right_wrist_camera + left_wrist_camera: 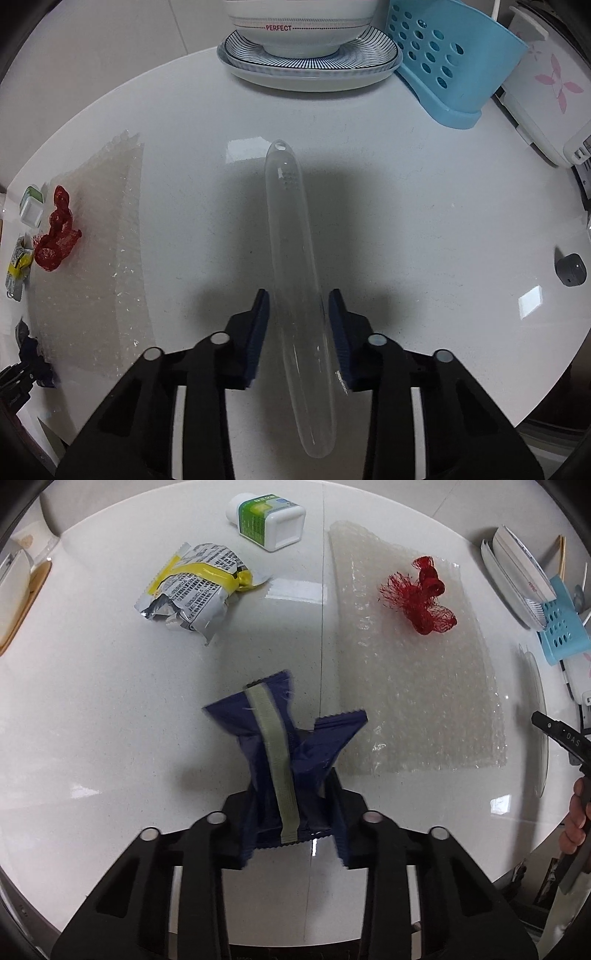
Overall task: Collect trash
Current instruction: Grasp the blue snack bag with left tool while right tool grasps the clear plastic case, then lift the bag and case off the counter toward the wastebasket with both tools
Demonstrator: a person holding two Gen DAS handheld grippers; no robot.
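My left gripper [291, 794] is shut on a dark blue snack wrapper [280, 738] with a pale strip, held above the white counter [92, 720]. Farther off lie a crumpled silver and yellow wrapper [195, 590], a white bottle [267, 517] on its side, a sheet of bubble wrap [413, 657] and red mesh netting [421, 594] on top of it. My right gripper [298, 310] is shut on the rim of a clear glass plate [295, 258], held edge-on above the counter [424, 221]. Bubble wrap [92, 240] and red netting [55, 236] lie at its left.
A bowl on striped plates [310, 59] stands at the back of the right wrist view, next to a blue perforated basket [443, 62] and a white appliance [546, 96]. A small dark object [570, 269] sits at the right. A wooden board [22, 605] is at far left.
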